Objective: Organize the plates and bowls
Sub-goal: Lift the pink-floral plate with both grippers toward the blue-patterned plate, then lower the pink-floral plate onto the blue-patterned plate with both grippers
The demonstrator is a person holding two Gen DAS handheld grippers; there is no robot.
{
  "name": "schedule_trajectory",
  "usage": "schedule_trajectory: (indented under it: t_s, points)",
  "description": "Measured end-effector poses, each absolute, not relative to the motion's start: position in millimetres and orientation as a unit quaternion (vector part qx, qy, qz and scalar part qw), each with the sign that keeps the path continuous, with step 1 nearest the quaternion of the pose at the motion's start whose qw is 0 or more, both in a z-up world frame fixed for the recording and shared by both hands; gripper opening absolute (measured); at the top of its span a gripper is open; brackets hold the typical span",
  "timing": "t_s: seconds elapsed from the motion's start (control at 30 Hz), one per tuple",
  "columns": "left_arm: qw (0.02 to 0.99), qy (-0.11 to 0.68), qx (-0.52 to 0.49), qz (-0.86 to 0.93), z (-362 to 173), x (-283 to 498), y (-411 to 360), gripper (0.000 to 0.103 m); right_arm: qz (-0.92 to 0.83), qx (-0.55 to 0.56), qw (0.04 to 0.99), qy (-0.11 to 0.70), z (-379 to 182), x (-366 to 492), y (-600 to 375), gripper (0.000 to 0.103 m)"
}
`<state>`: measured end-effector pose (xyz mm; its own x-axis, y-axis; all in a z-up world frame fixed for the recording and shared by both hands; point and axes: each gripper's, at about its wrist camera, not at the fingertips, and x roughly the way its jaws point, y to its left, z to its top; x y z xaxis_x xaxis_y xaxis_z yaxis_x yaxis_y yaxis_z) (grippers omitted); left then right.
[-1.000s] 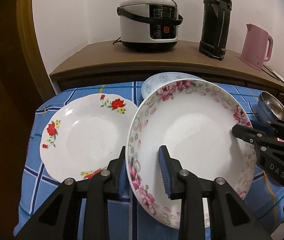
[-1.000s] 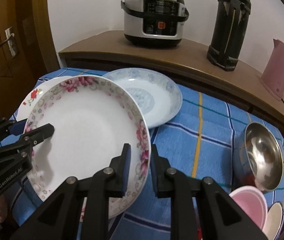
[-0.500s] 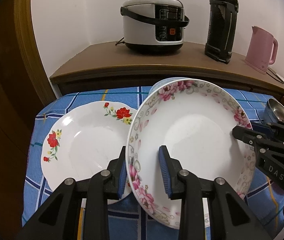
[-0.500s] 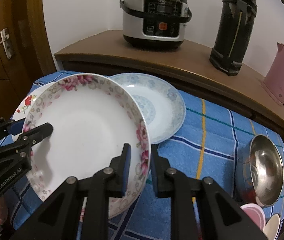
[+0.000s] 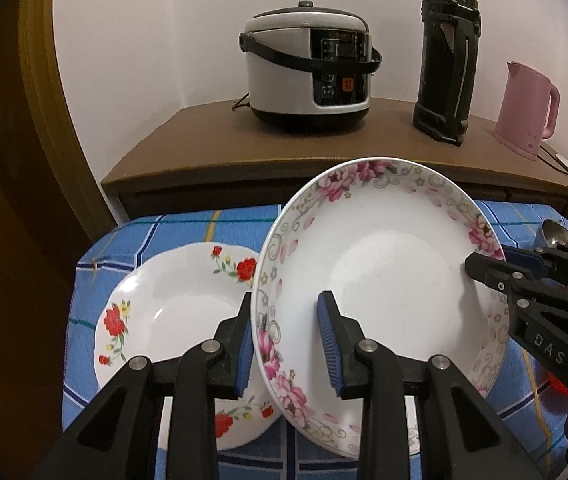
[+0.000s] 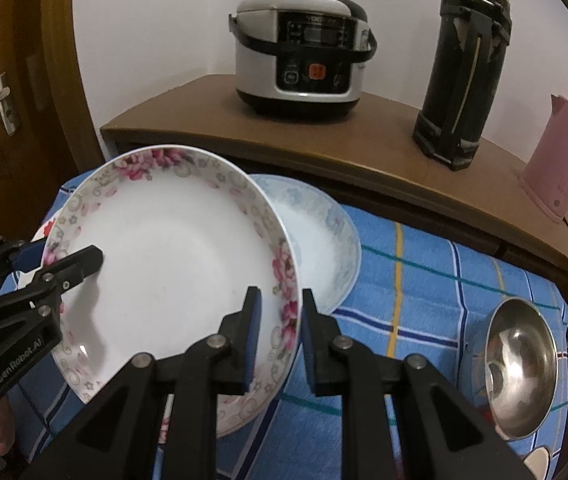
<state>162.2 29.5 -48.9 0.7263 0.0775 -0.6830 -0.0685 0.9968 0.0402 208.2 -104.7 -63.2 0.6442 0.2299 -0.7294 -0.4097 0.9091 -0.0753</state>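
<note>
Grippers share the load: left gripper (image 5: 286,344) and right gripper (image 6: 280,334) each clamp opposite rims of the pink-flowered plate (image 5: 380,276). It hangs tilted just above the red-flowered plate (image 5: 172,316), probably to stack there.

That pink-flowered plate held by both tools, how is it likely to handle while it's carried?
The pink-flowered plate looks like glazed ceramic: probably stiff, breakable if dropped. Its glossy rim may slip, since the left tool and right tool pinch only the edges. It is tilted, so it could swing.
</note>
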Motion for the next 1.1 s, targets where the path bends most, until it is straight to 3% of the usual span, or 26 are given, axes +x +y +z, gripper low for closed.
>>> schedule_trajectory:
  t_s: [1.1]
  points:
    - [0.925,0.377,0.008,0.035,-50,218,32,0.033,0.15,-0.101,0.902,0.391,-69,255,-106,0.02]
